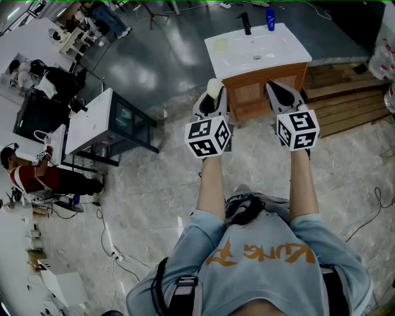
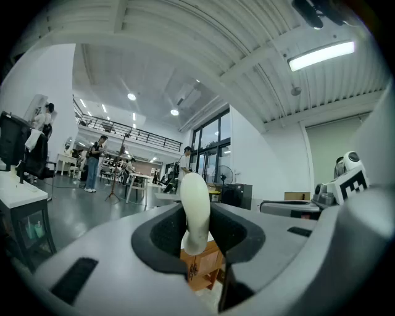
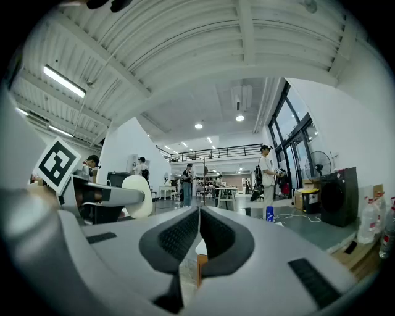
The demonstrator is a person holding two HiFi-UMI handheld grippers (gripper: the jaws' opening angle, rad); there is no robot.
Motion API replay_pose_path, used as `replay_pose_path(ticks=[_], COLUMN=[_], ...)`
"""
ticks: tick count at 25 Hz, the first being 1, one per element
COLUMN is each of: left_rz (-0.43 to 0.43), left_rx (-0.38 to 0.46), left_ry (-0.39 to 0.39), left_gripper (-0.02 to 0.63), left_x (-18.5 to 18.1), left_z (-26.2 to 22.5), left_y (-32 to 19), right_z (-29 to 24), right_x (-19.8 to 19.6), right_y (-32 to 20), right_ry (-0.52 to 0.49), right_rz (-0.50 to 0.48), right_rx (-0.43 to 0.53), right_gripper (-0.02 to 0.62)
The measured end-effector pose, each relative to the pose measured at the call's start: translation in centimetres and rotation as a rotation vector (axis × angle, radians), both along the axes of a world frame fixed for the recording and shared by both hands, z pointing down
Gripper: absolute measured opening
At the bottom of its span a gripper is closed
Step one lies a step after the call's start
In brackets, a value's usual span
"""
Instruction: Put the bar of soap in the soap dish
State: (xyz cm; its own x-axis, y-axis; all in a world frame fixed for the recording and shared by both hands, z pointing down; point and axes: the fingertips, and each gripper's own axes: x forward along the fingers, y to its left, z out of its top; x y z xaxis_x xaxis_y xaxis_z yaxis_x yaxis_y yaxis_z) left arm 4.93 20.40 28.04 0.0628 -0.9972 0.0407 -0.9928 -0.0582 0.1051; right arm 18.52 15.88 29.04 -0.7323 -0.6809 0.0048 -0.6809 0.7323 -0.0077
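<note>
A cream, oval bar of soap stands on edge between the pads of my left gripper, which is shut on it and held level. In the left gripper view the soap rises above the jaws of that gripper. My right gripper is level beside it, shut, with nothing in it; its pads meet in the right gripper view. Ahead stands a white washbasin on a wooden cabinet. A pale yellow soap dish lies at the basin's left rear.
A black tap and a blue bottle stand at the basin's back. Wooden pallets lie to the right. A white-topped dark cabinet stands to the left, with people and desks beyond. Cables trail on the floor.
</note>
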Motion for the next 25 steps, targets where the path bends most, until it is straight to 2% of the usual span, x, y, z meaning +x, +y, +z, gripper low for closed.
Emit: replay_pose_path(ticks=[5,9,14,21,25], left_rz=[-0.007,-0.016,-0.033,-0.032,0.001], left_rx=[0.023,0.033,0.05,0.076,0.086], left_ry=[0.013,0.021,0.028,0.024,0.017], left_gripper=[0.121,0.121,0.121,0.121,0.121], left_x=[-0.3,-0.6,-1.2,-1.7,-0.6], left_z=[-1.0,-1.4,-2.3,-3.9,-4.5], left_y=[-0.2,-0.4,-0.7,-1.5,-2.8], right_z=[-0.9,-0.2,-0.6,-1.4,-1.7], right_x=[-0.3,-0.4,-0.1,-0.6,0.5], right_y=[-0.4,-1.2,-2.0,-3.1,-4.4], right_ry=[0.006,0.025,0.009,-0.006,-0.035], right_rz=[-0.009,-0.01,-0.031,-0.076,-0.066], right_rx=[0.013,-0.036,-0.045,-0.042,-0.043], right_gripper=[0.031,0.031,0.031,0.031,0.031])
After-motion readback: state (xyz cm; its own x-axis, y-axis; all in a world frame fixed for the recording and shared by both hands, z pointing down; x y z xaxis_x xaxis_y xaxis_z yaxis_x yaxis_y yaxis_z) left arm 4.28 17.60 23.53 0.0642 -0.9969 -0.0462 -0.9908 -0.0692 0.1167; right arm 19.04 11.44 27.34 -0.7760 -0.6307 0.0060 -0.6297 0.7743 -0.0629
